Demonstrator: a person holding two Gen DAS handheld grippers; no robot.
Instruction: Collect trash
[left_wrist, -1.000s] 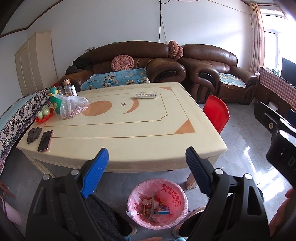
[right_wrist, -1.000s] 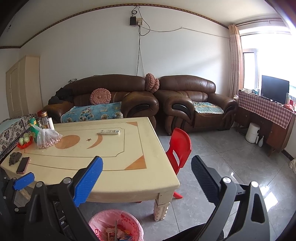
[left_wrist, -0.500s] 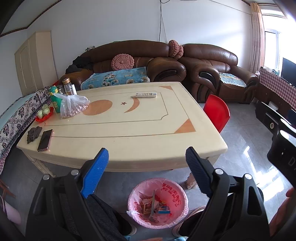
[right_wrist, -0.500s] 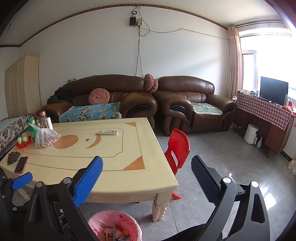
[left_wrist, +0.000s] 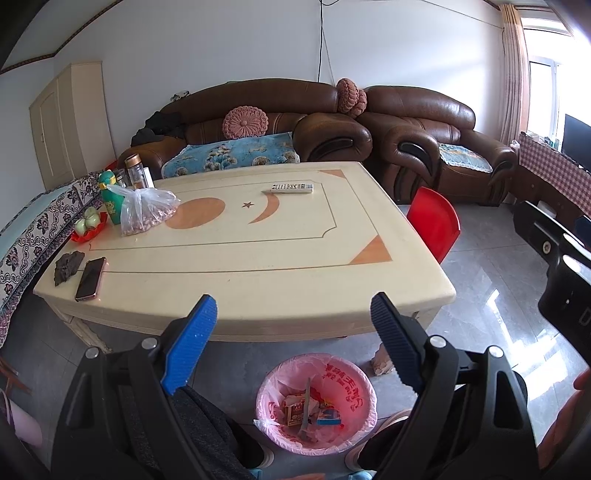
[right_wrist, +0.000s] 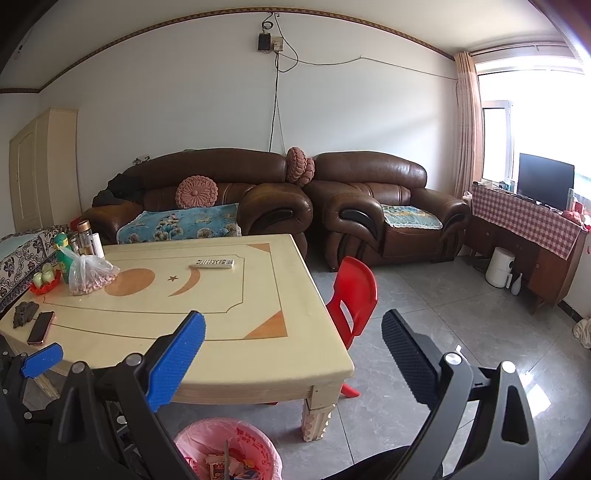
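Two hand-held grippers are hanging over the near edge of a cream rectangular table (left_wrist: 258, 258) with orange moon and star inlays, and both are standing wide apart with nothing between their ribbed pads. The left gripper (left_wrist: 293, 336) is pointing down past the table's near edge toward a round bin lined with a pink plastic bag (left_wrist: 317, 402), which is sitting on the grey tiled floor just in front of that edge, beside the table's near right leg. Small cartons and scraps of paper trash (left_wrist: 306, 406) are lying inside the bin. The right gripper (right_wrist: 291, 350) is hovering over the table's near right corner, and the same bin is showing at the bottom of its view (right_wrist: 229, 446). On the table, a white remote control (left_wrist: 291, 188) is lying near the far edge, a clear plastic bag of reddish nuts (left_wrist: 147, 210) is slumping near the far left corner beside a green bottle (left_wrist: 110, 195), and a dark smartphone (left_wrist: 90, 278) is resting at the near left corner next to a dark crumpled lump (left_wrist: 68, 266). A red plastic chair (right_wrist: 351, 295) is standing against the table's right edge, and a brown leather sofa (right_wrist: 207, 195) is sitting beyond the far edge
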